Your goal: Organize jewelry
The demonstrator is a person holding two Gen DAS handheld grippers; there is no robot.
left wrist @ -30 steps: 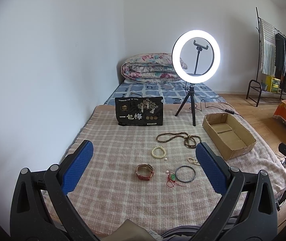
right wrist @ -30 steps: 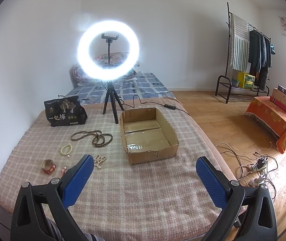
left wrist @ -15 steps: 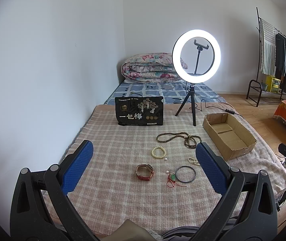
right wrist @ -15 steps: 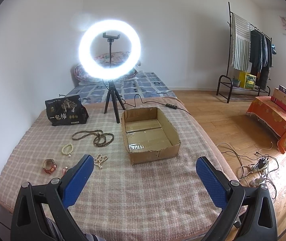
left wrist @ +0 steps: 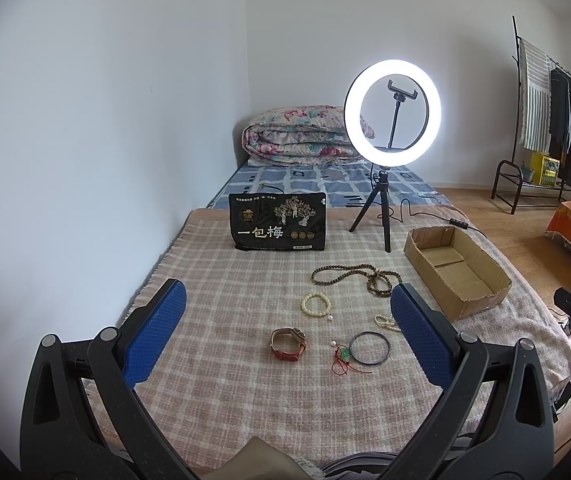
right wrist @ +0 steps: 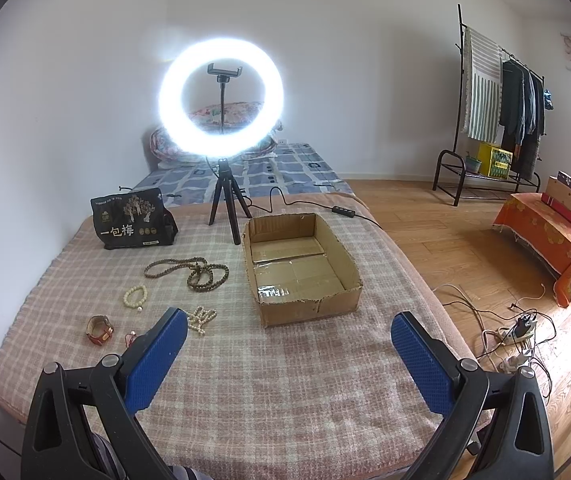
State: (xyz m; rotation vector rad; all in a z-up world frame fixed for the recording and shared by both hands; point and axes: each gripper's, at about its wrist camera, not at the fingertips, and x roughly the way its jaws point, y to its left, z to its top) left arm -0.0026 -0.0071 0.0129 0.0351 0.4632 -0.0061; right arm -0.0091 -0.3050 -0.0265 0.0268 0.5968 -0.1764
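Jewelry lies spread on a checked blanket (left wrist: pixel 213 360): a long brown bead necklace (left wrist: pixel 355 276), a cream bead bracelet (left wrist: pixel 316 305), a red-strap watch (left wrist: pixel 288 345), a dark bangle (left wrist: pixel 369 347), a red-cord green pendant (left wrist: pixel 342 357) and a small pearl strand (right wrist: pixel 201 317). An empty cardboard box (right wrist: pixel 299 266) sits to their right. My left gripper (left wrist: pixel 287 330) hovers open above the near blanket, short of the watch. In front of the box, my right gripper (right wrist: pixel 289 352) is open and empty too.
A lit ring light on a tripod (left wrist: pixel 391 110) and a black snack bag (left wrist: pixel 278 222) stand behind the jewelry. A folded quilt (left wrist: pixel 301 136) lies by the wall. Right of the bed are a wooden floor, cables (right wrist: pixel 519 330), a clothes rack (right wrist: pixel 501 92) and an orange-draped stand (right wrist: pixel 553 236).
Both views have shifted very slightly; the right gripper has edged a little toward the box. Nothing on the blanket has moved.
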